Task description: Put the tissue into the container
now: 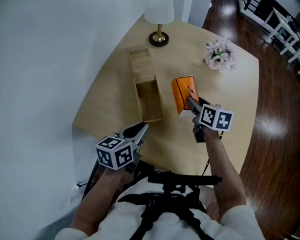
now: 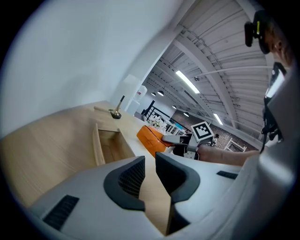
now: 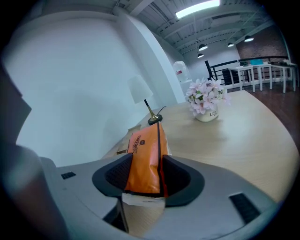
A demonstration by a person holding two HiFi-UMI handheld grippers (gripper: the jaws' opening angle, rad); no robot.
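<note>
My right hand-held gripper [image 3: 147,176] clamps the orange tissue pack [image 3: 145,159] on edge, just right of the open wooden container [image 1: 150,102] on the desk [image 1: 229,108]. My left hand-held gripper [image 2: 150,171] has its jaws narrowly apart with nothing between them.

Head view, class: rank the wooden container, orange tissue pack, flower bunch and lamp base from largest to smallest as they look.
1. wooden container
2. orange tissue pack and flower bunch: too alike to rank
3. lamp base
</note>
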